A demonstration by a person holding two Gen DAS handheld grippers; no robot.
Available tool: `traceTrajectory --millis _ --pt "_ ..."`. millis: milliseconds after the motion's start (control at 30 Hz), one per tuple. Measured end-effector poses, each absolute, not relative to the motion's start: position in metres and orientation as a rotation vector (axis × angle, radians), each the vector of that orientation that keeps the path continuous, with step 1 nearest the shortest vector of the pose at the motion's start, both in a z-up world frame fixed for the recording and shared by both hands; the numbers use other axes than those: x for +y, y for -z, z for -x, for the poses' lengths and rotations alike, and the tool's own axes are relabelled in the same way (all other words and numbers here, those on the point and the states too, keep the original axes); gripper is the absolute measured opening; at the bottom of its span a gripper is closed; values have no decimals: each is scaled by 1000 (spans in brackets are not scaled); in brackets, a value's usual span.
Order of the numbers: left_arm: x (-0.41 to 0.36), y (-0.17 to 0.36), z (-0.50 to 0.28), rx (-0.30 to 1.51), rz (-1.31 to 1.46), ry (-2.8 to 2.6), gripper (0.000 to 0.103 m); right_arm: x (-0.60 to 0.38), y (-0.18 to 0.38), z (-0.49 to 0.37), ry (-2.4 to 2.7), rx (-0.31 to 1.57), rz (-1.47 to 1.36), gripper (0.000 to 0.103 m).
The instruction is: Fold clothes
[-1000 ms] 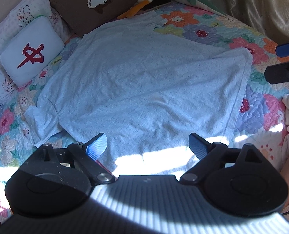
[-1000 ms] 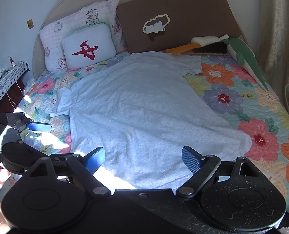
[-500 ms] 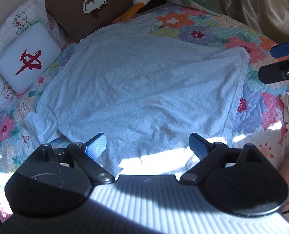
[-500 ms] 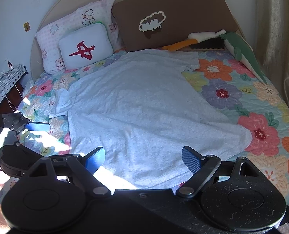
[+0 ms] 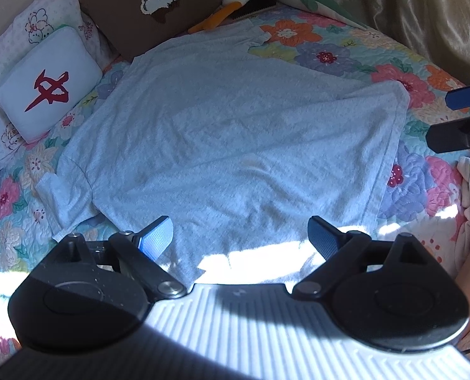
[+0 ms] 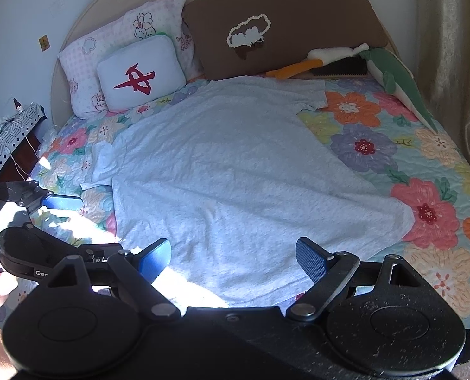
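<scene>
1. My left gripper (image 5: 239,236) is released, its two blue pads spread wide with nothing between them, hanging just above the near hem of the shirt.
2. My right gripper (image 6: 233,256) is likewise released, pads wide apart and holding nothing, over the same near hem.
3. From the right camera my left gripper shows at 9 o'clock, off the shirt's edge; from the left camera one blue pad of my right gripper shows at 3 o'clock, past the shirt's corner.
4. The shirt (image 5: 235,145) is pale blue and lies spread flat on the quilt (image 6: 393,145), filling the middle of both views. One sleeve (image 5: 64,196) sticks out at 9 o'clock, the other (image 6: 304,91) reaches toward 12 o'clock.
5. A bright strip of sunlight (image 5: 257,259) crosses the near hem right in front of my pads.
6. The quilt is flowered and shows on both sides of the shirt.
7. At 12 o'clock a brown pillow (image 6: 282,22) leans on the headboard; at 10 to 11 o'clock sit a white cushion (image 6: 141,71) with a red mark and a pink-patterned pillow (image 6: 114,41) behind it.
8. A green plush toy (image 6: 393,76) lies at 1 o'clock, beside the curtain (image 6: 450,47).
</scene>
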State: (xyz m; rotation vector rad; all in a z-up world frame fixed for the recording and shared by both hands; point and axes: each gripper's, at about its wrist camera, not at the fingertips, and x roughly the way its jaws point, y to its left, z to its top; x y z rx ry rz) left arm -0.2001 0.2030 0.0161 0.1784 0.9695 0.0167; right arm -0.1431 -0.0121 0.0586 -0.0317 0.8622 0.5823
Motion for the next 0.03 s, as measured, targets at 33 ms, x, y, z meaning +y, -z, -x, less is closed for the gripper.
traceTrajectory --millis 33 --pt "203 -16 200 967 -184 -20 93 -12 -58 143 -583 864 33 89"
